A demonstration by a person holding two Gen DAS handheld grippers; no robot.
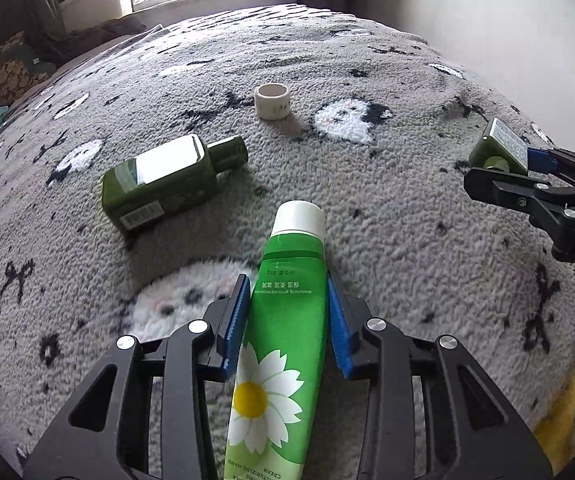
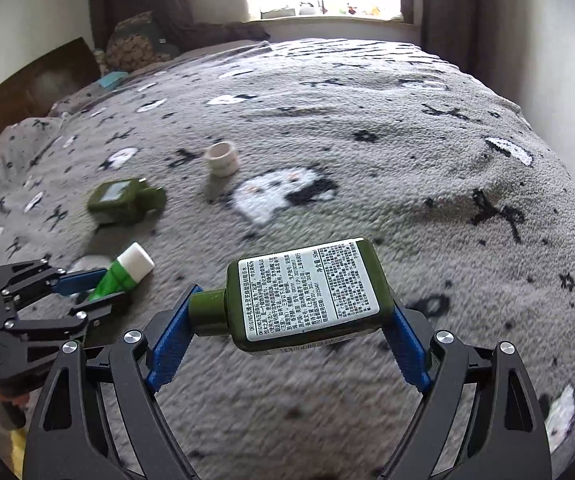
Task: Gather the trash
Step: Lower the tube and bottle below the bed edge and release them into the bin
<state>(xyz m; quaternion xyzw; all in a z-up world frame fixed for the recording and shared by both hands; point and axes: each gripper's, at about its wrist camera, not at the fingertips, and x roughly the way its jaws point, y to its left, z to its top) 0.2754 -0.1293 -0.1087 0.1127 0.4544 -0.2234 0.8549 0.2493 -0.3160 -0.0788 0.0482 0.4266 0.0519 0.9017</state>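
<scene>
1. The left wrist view shows the left gripper (image 1: 289, 320) from behind, with its blue pads (image 1: 236, 322) pressed on both sides of a green hand cream tube (image 1: 283, 320). The daisy print on the tube is seen only here.
2. The tube's long axis runs along the fingers, and its white cap (image 1: 301, 218) points forward, away from the camera, above the grey blanket (image 1: 407, 240).
3. The right wrist view shows the right gripper (image 2: 291, 320) holding a small dark green bottle (image 2: 311, 296) lengthwise between its jaws: one pad is on the cap, the other on the base. The white printed label (image 2: 307, 292) faces the camera only in this view.
4. The small bottle's long axis lies across the fingers, cap to the left in the picture, and it is lifted off the blanket.
5. A larger dark green bottle (image 1: 167, 180) lies on its side on the blanket, cap toward a white ring-shaped cup (image 1: 272, 101) standing farther back.
</scene>
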